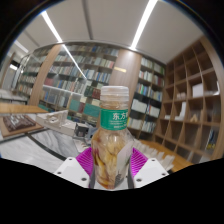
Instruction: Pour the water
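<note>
A clear plastic bottle [112, 135] with a white cap and a green label stands upright between my fingers. Its lower part shows amber and brownish contents. My gripper [112, 166] is shut on the bottle: both purple pads [88, 162] press on its lower sides. The bottle is held up off any surface, well above the table behind it. No cup or other vessel to receive water is in view.
A table [30, 140] with papers or books lies below at the left. Long bookshelves [80, 75] fill the back wall. Wooden cubby shelves [190, 95] stand at the right. Strip lights run across the ceiling.
</note>
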{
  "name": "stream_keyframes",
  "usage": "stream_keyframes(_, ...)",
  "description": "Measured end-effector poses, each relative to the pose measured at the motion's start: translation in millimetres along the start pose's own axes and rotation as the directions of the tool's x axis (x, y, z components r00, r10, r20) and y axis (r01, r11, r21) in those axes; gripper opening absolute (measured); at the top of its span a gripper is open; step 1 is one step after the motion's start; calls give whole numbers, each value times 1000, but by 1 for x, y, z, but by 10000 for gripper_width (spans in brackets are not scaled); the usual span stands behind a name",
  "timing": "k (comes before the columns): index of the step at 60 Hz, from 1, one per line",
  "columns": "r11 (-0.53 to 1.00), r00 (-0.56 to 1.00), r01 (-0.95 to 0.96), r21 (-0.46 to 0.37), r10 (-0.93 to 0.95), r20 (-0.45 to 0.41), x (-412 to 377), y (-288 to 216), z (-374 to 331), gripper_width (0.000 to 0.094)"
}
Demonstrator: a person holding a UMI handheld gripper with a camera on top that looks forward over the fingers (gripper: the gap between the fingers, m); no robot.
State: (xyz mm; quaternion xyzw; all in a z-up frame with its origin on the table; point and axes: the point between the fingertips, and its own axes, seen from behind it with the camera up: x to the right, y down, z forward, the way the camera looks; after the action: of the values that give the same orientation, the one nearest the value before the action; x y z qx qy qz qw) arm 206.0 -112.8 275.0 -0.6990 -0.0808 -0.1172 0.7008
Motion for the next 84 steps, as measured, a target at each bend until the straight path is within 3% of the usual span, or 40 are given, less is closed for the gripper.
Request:
stream_keyframes(5,984,987,-156,-85,158,7,-9,46,2,438)
stream_keyframes(16,947,969,-233,-219,245,29,-7,135,1,442)
stream_keyframes(29,932,972,-216,-290,235,29,-30,215,-1,472)
stream_keyframes(30,943,971,-225,-244,238,27,-24,207,1,462)
stream_keyframes(33,942,970,-233,-242,244,13,-23,209,-1,496)
stream_keyframes(42,927,969,-236,-291,247,2,-20,215,-3,641)
stream_keyframes(44,921,970,-234,-311,244,-7,-20,216,-5,704)
stream_keyframes(47,916,971,-234,-325,238,-29,-16,215,-9,871)
stream_keyframes(60,897,964,-262,-355,258,-59,-12,178,-65,855)
stream_keyframes(84,883,967,-254,-395,231,-106,-26,106,-249,864)
